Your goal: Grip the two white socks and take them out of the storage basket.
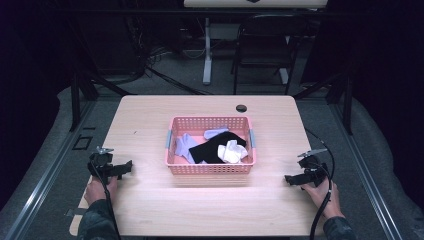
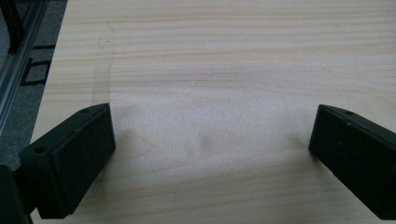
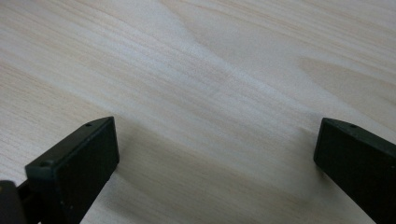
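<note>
Both tools, left tool [image 1: 127,165] and right tool [image 1: 289,179], wide open, empty; basket [image 1: 210,168] of socks [image 1: 220,148] midway between, equally near.

Bare table [image 1: 150,210] both sides of pink basket [image 1: 210,169]; basket walls sole obstacle at centre.

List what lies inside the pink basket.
In the pink basket: a black cloth, a crumpled white piece on top of it, and pale lavender pieces at the left. Anything beneath them is covered.

Pale wooden table [image 1: 150,210] bears a pink basket [image 1: 210,169].
</note>
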`<control>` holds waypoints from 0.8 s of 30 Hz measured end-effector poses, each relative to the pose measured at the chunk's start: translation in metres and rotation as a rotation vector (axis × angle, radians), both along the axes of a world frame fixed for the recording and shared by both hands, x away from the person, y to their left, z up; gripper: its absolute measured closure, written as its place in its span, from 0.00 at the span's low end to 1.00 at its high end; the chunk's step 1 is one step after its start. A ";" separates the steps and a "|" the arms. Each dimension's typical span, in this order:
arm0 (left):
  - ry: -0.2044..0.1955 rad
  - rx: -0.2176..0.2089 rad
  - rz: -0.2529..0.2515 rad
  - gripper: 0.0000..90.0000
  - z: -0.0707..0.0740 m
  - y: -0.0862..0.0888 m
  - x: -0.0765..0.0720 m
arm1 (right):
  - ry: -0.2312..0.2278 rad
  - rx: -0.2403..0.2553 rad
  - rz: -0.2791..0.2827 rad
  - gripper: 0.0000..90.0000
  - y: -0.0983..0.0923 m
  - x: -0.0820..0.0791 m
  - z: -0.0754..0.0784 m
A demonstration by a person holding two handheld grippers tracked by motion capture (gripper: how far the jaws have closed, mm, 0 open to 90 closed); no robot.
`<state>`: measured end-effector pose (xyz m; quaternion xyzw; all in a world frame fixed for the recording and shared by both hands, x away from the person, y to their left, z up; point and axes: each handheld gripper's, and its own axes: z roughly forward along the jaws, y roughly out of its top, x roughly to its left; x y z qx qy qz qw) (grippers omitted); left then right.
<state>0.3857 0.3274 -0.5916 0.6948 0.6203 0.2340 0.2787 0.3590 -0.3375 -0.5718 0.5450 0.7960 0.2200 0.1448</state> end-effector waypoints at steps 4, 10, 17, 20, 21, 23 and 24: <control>0.000 0.001 0.000 0.00 0.000 0.000 0.000 | 0.010 0.002 0.007 0.00 0.000 0.001 0.000; 0.002 0.000 0.002 0.00 0.000 0.000 0.000 | 0.029 -0.007 0.002 0.00 0.001 0.003 0.002; 0.002 0.001 0.002 0.00 0.000 0.000 0.001 | 0.085 -0.015 0.023 0.00 0.002 0.007 0.005; 0.003 0.000 0.003 0.00 0.000 0.000 0.000 | 0.093 0.010 0.032 0.00 0.002 0.007 0.011; 0.002 0.001 0.002 0.00 0.000 0.000 0.001 | 0.083 0.008 0.034 0.00 0.003 0.006 0.014; 0.002 0.001 0.002 0.00 0.000 0.000 0.001 | 0.064 0.021 0.040 0.00 0.005 0.006 0.023; 0.001 0.001 0.002 0.00 0.000 0.000 0.001 | 0.055 0.031 0.039 0.00 0.006 0.005 0.027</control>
